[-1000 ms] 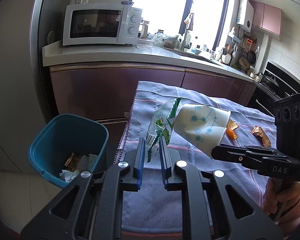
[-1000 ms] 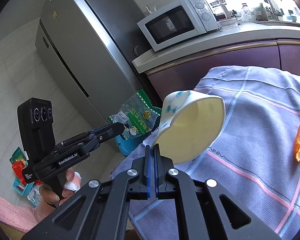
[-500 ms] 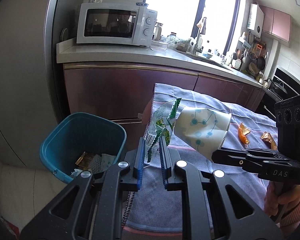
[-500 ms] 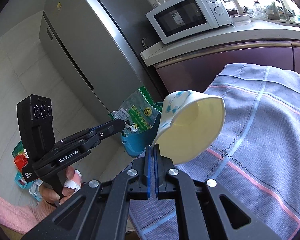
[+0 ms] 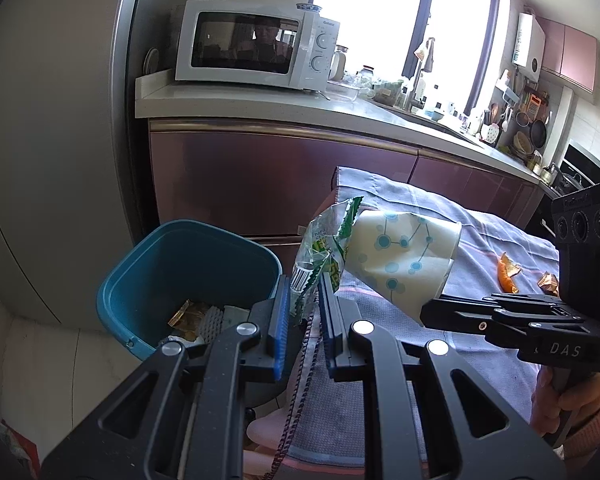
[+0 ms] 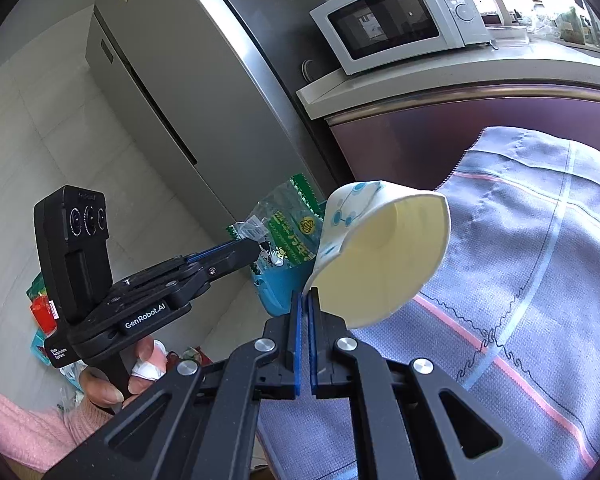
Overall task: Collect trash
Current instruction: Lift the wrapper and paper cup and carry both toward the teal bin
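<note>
The crumpled green-and-clear snack wrapper (image 5: 325, 249) hangs in the air at the table's edge, pinched low down by the left gripper (image 5: 303, 312). Its blue-padded jaws stand a little apart with the thin film caught between them, so the hold looks light. Just right of the wrapper, almost touching it, is a squashed paper cup (image 5: 404, 258) with blue dot-and-line print. The right gripper (image 6: 305, 304) holds it by the rim, jaws pressed nearly together on the paper wall, the cup's mouth turned toward the right wrist camera.

Below and left of both items stands the teal bin (image 5: 148, 264) on the floor, against the table side, with scraps already lying in it. Behind the cup the table carries a grey-blue striped cloth (image 5: 500, 240), and an orange peel (image 5: 507, 276) and a gold foil wrapper (image 5: 549, 280) lie on it, well apart from the bin.

The step in hand looks like the carry to the bin, not yet the drop. To do it well, each piece should travel left until it sits squarely over the bin's opening, not over its near rim, before the jaws part. The wrapper is light and may cling to a pad or drift, so a low release is safer. The cup would best go in beside it, tipped mouth down. The peel and foil probably come after.
</note>
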Motion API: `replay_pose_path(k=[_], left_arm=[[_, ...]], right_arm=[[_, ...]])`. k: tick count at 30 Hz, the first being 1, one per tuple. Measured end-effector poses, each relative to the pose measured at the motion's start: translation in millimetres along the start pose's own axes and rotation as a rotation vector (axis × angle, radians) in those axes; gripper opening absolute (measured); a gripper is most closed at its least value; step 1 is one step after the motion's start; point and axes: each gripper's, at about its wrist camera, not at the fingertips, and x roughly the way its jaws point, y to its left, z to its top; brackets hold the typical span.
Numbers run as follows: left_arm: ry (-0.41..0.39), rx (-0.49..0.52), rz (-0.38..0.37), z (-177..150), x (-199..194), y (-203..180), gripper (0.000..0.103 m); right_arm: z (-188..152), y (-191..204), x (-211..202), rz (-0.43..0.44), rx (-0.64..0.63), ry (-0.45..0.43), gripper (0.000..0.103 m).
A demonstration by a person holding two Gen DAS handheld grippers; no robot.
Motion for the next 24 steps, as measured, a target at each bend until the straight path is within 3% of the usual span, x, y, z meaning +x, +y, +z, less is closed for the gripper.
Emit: replay_pose_path(k=[24], left_arm=[[0.023,-0.076,0.076,-2,13,41,0.015]], right_arm=[[16,17,43,-0.002,-0.057,0.09,0.002]])
